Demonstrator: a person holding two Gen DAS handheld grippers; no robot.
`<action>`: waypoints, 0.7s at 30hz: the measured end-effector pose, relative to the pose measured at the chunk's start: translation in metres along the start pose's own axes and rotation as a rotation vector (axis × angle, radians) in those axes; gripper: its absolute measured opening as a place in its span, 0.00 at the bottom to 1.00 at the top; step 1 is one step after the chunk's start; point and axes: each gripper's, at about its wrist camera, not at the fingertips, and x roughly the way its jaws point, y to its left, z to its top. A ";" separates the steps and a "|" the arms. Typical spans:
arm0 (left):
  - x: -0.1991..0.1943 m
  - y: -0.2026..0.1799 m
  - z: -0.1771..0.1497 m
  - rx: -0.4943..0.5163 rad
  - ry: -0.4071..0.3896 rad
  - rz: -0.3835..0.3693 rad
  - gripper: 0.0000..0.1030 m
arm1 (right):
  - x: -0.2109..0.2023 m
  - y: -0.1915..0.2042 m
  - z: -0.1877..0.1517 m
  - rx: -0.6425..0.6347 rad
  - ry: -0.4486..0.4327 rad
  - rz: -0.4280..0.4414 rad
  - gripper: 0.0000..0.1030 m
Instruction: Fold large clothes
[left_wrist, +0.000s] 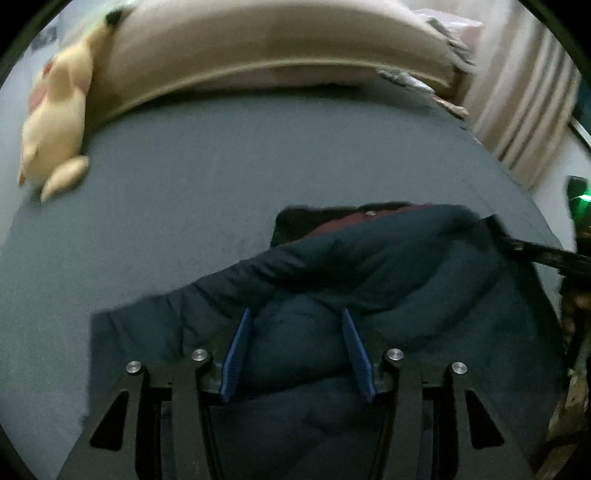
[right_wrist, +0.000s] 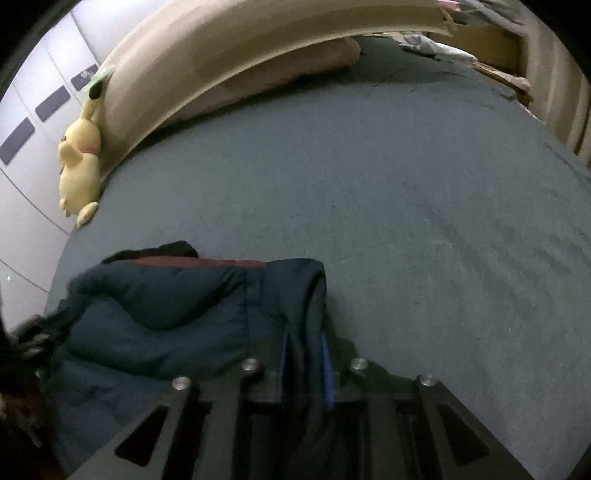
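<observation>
A dark navy padded jacket (left_wrist: 369, 280) with a maroon lining lies bunched on a grey-blue bed (left_wrist: 221, 184). My left gripper (left_wrist: 297, 314) is open, its blue fingers (left_wrist: 236, 354) spread just above the jacket, nothing between them. In the right wrist view the jacket (right_wrist: 166, 306) lies at lower left on the bed (right_wrist: 406, 184). My right gripper (right_wrist: 304, 339) is shut on the jacket's right edge, a fold of fabric pinched between the blue pads (right_wrist: 327, 373). The right gripper's black body (left_wrist: 546, 254) shows at the jacket's right side in the left view.
A yellow plush toy (left_wrist: 55, 122) leans against the beige headboard (left_wrist: 258, 48) at the far left; it also shows in the right wrist view (right_wrist: 79, 166). A pink pillow (right_wrist: 277, 74) lies under the headboard. Curtains (left_wrist: 528, 110) hang at right.
</observation>
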 end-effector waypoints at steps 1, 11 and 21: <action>0.002 0.003 -0.001 -0.009 0.003 0.001 0.53 | -0.004 0.000 0.001 0.005 -0.005 -0.016 0.24; -0.051 -0.027 0.016 0.025 -0.216 0.061 0.53 | -0.035 0.089 0.003 -0.161 -0.158 -0.069 0.69; 0.032 -0.020 0.027 0.008 -0.001 0.191 0.60 | 0.056 0.115 0.006 -0.145 -0.046 -0.098 0.79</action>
